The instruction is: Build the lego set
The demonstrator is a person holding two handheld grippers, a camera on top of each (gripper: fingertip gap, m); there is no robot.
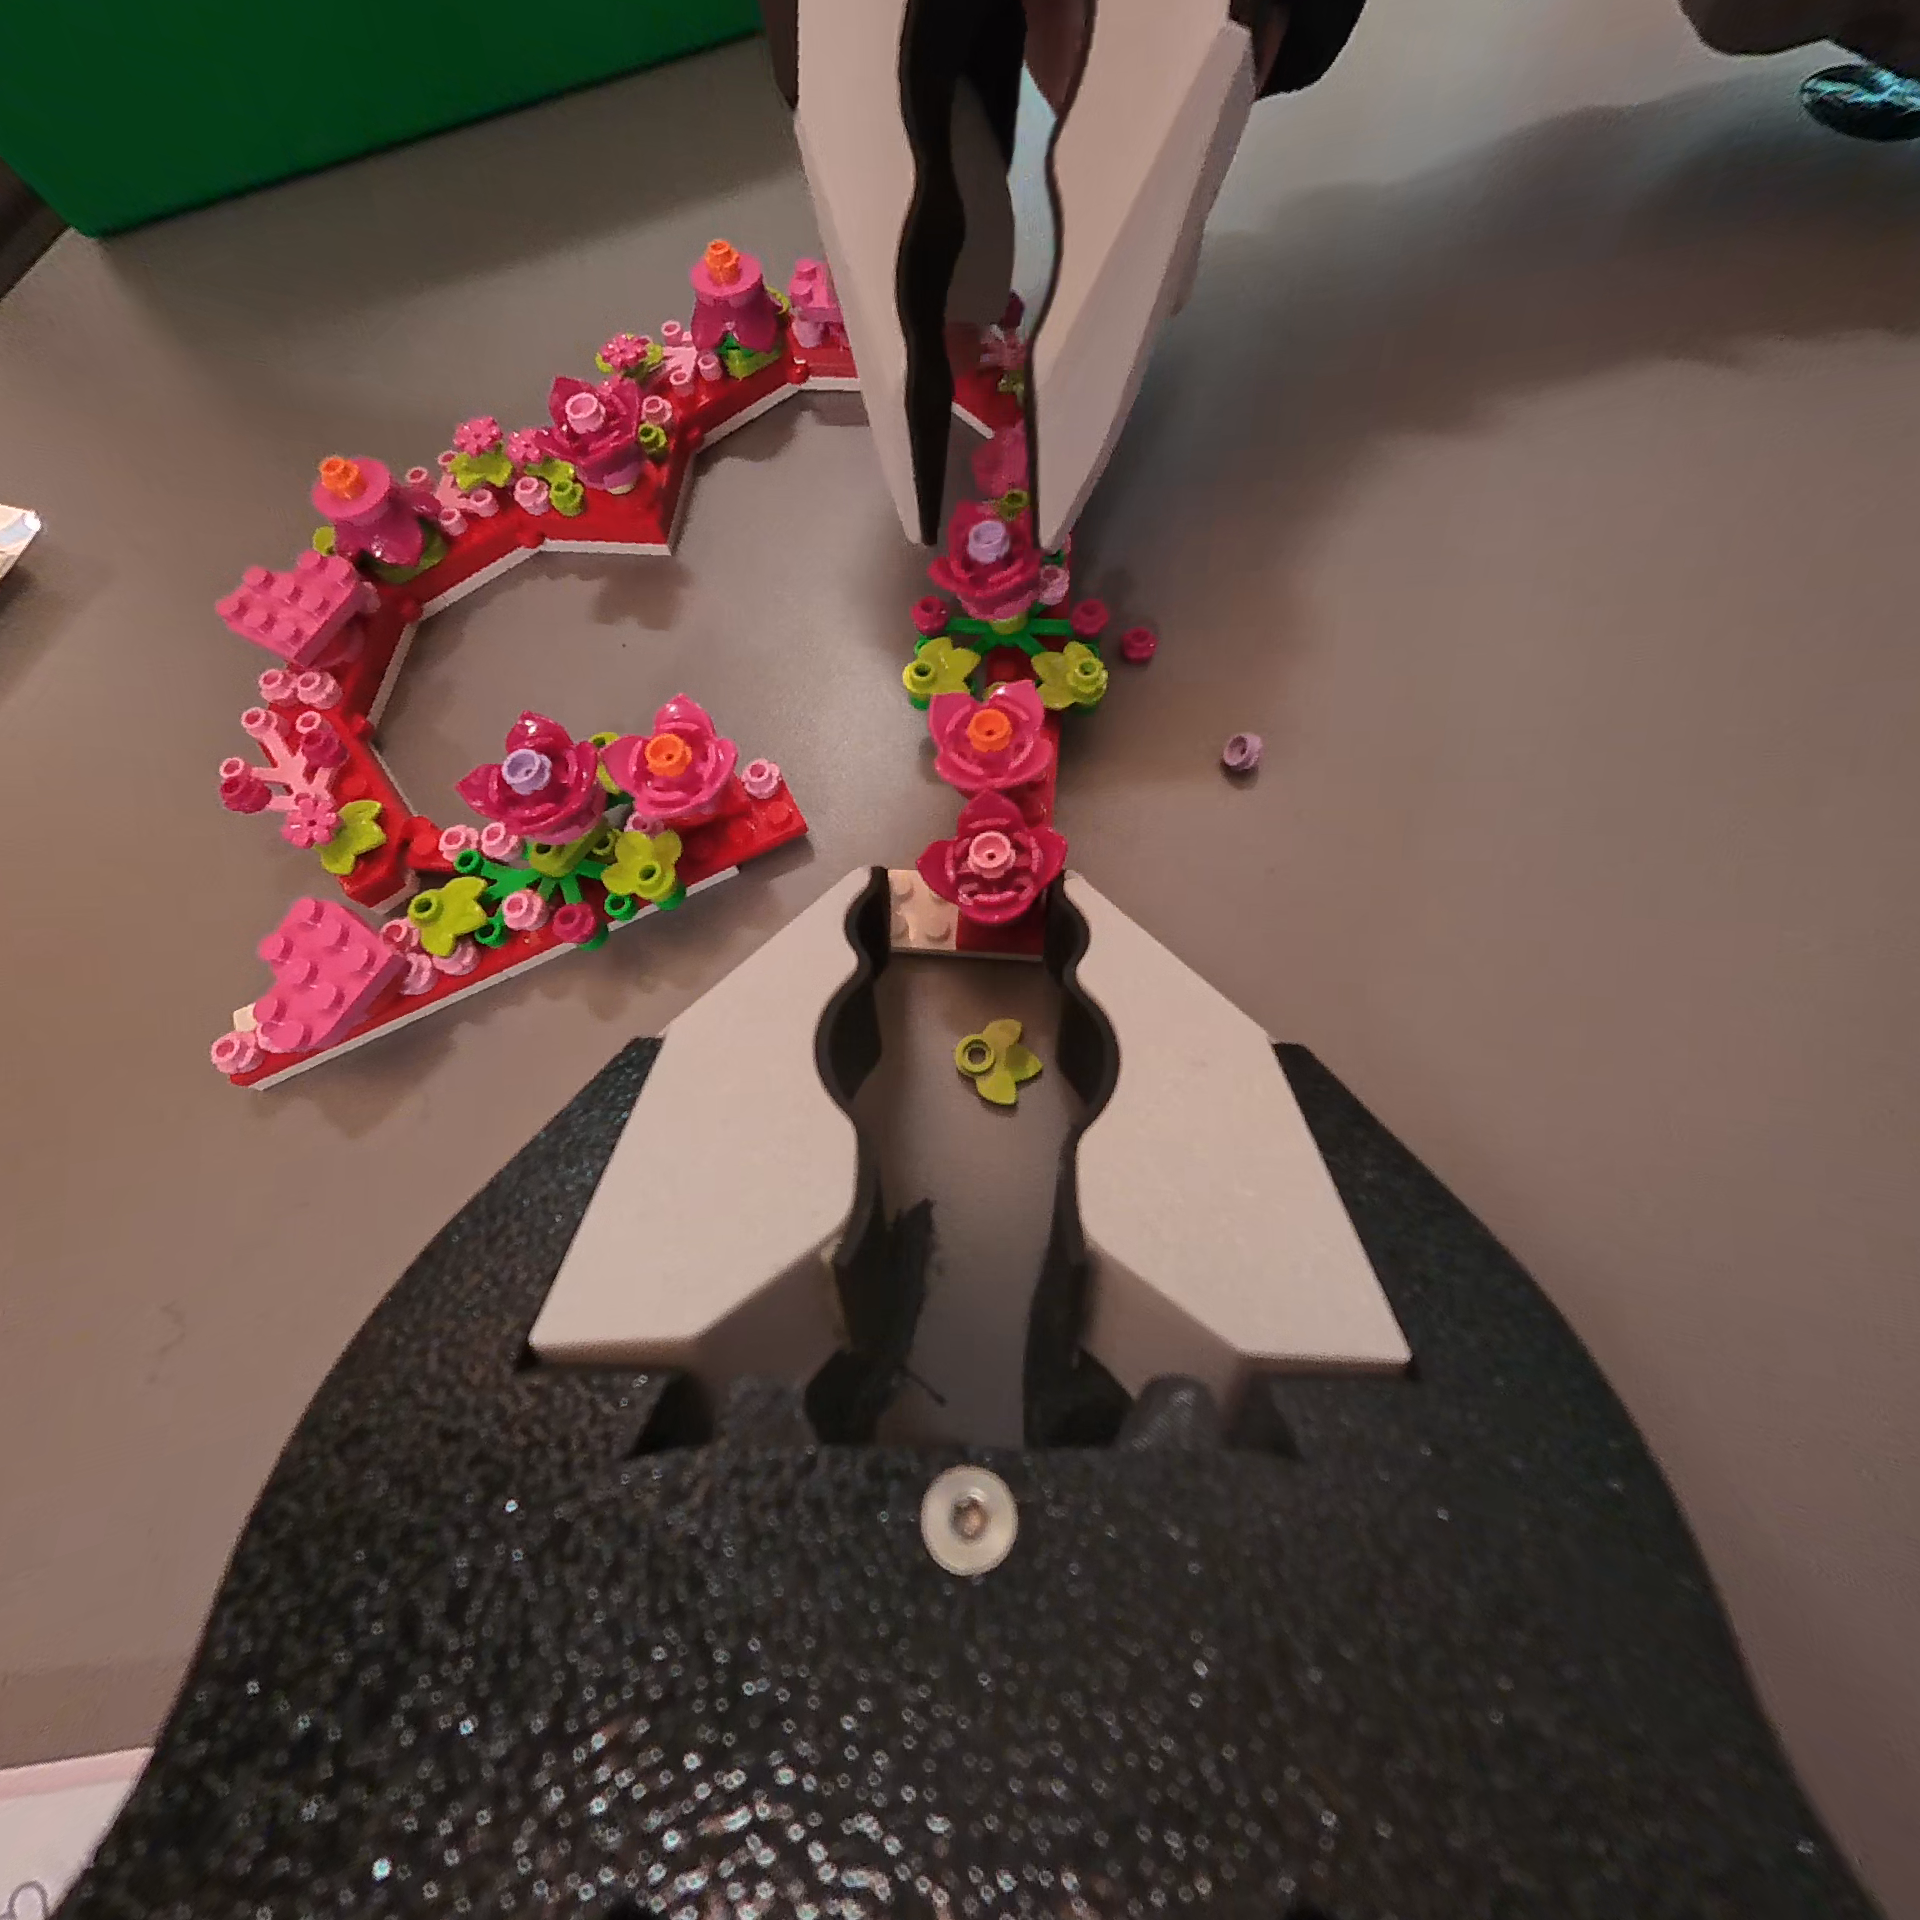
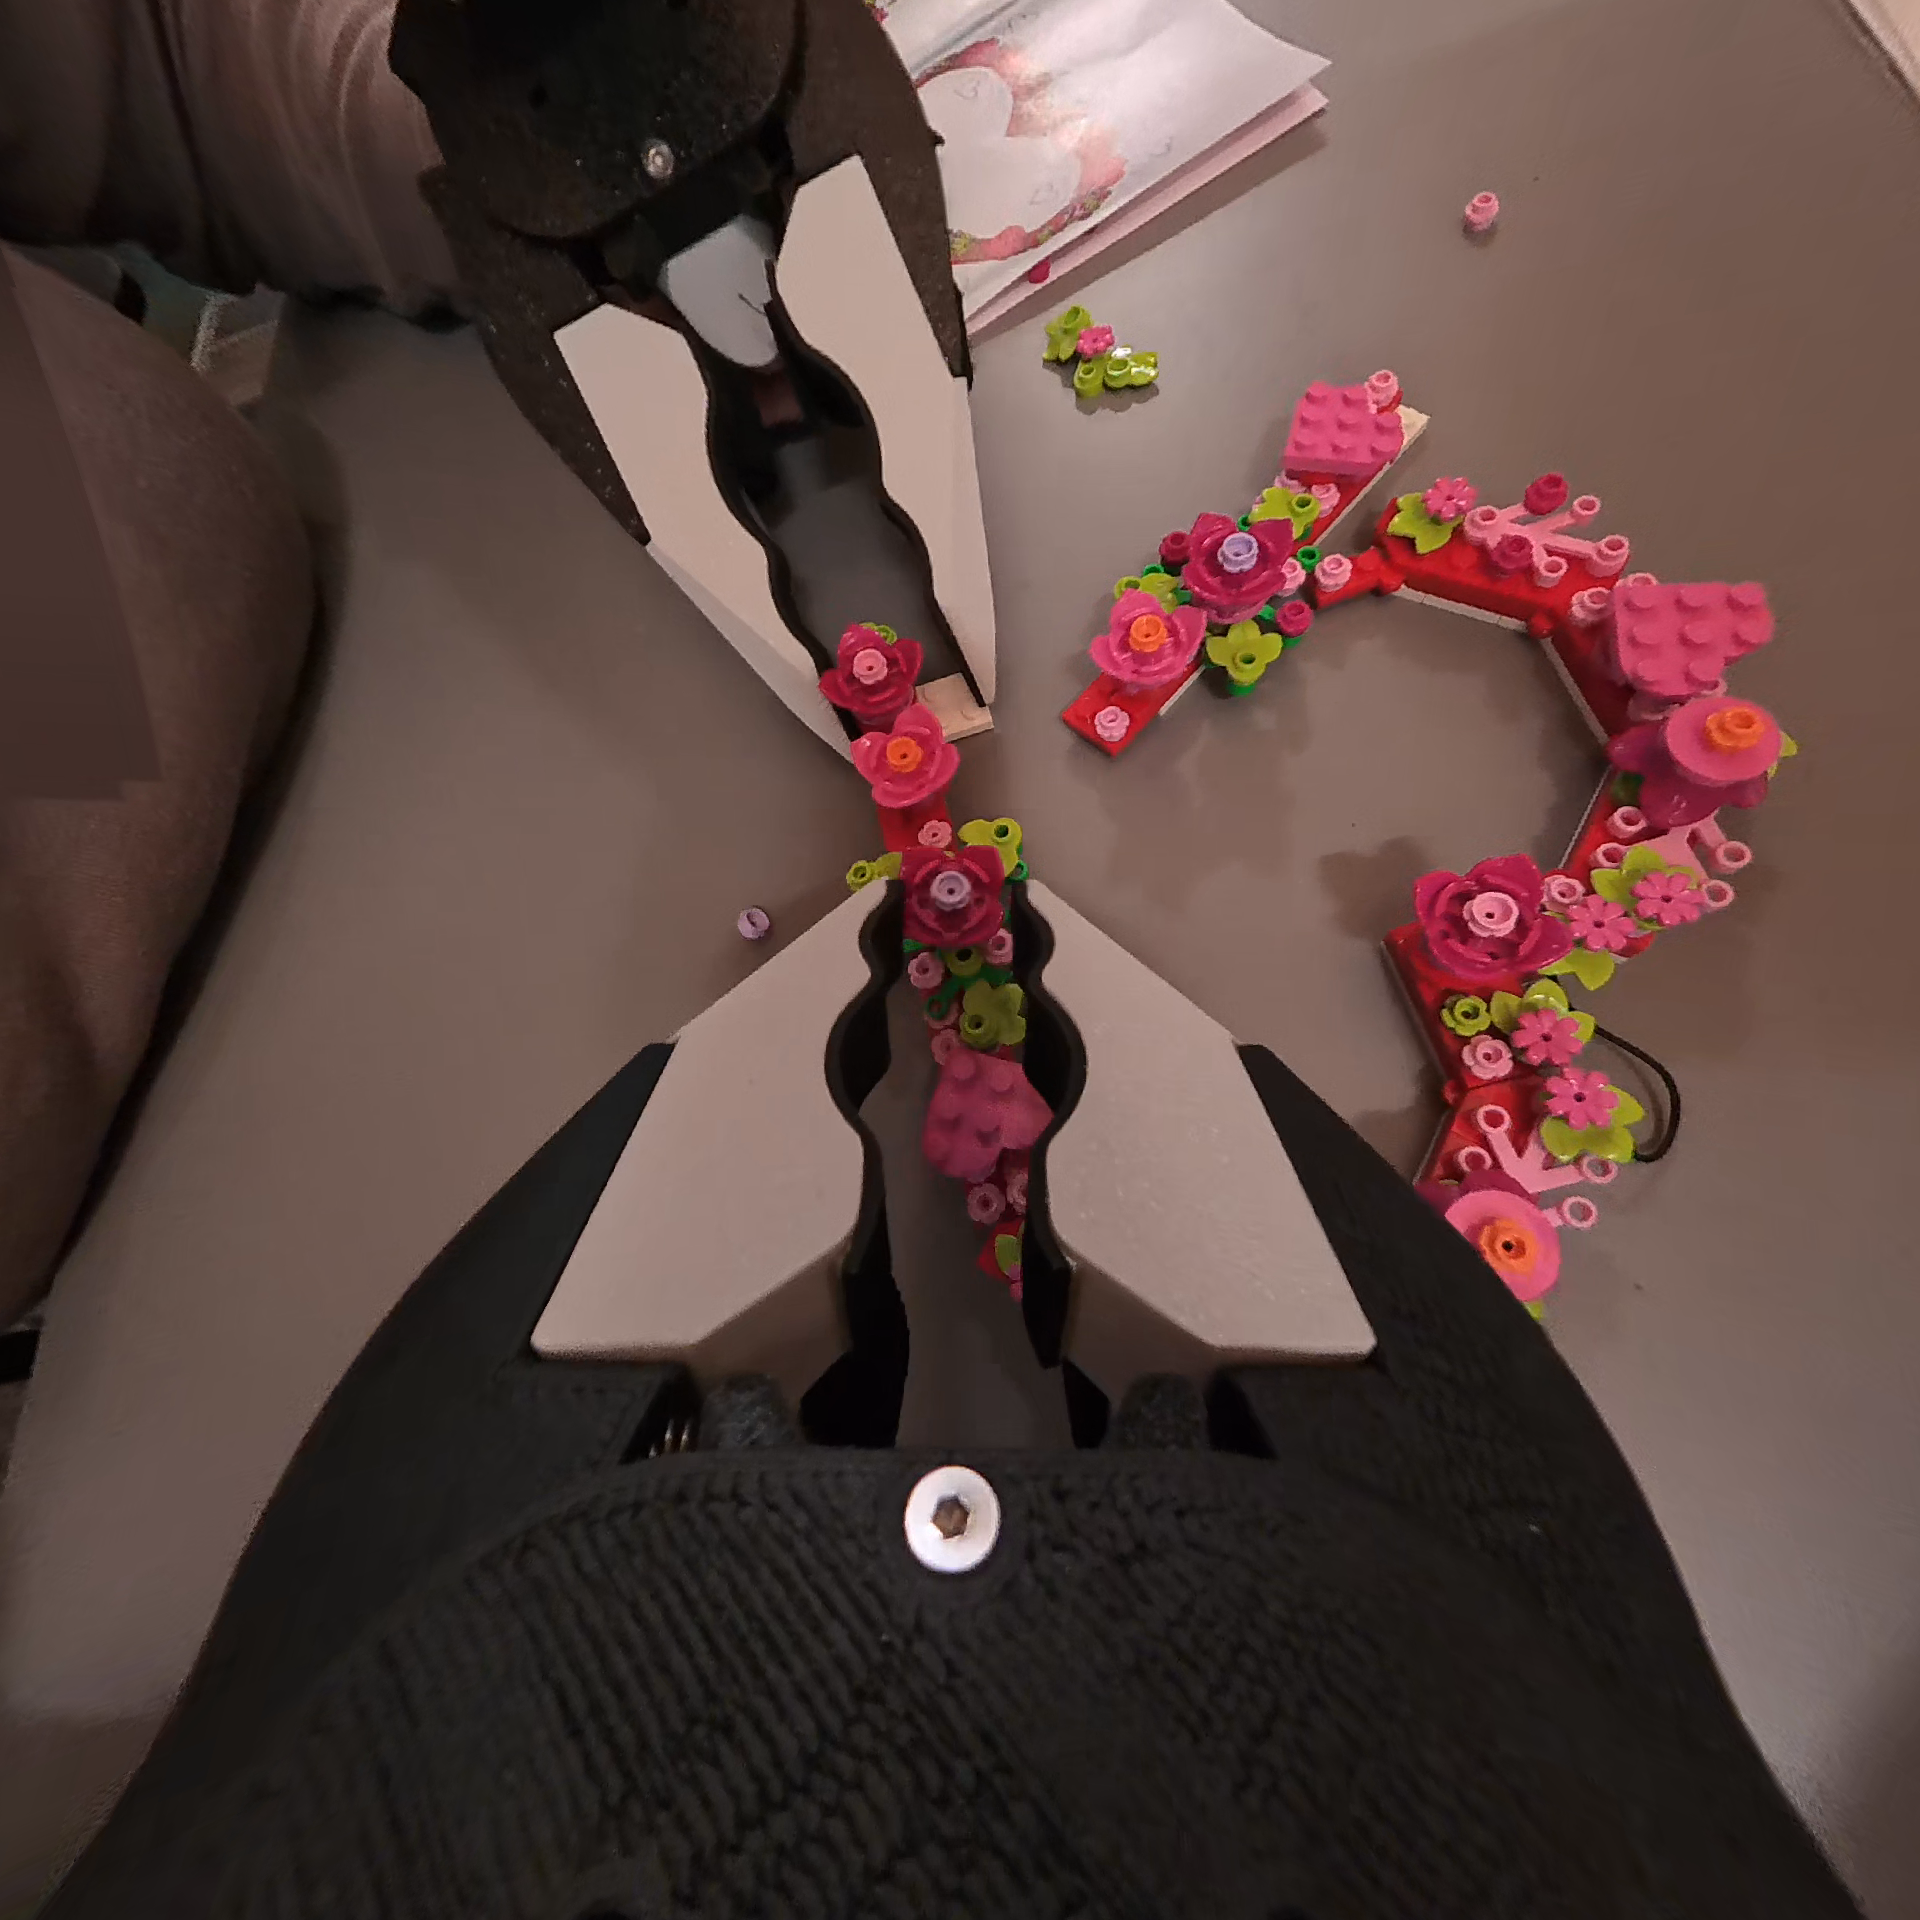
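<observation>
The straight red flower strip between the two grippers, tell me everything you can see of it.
The straight red flower strip is a narrow red plate over a white layer, lying flat on the grey table. Glossy pink and magenta roses, lime leaves, green stems and a pink heart brick top it. The left gripper clamps one end, the right gripper straddles the other, apart from the bigger curved piece.

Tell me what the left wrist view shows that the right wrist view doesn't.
Only the left wrist view shows the green box at the far table edge and a loose lime leaf piece lying between the left gripper's fingers.

Only the right wrist view shows the instruction booklet, a loose pink stud near it, and a small cluster of lime leaves.

Both show the straight flower strip held at opposite ends by the two grippers, with the right gripper on the other end, the curved flower wreath section, a loose lilac stud and the grey table.
</observation>
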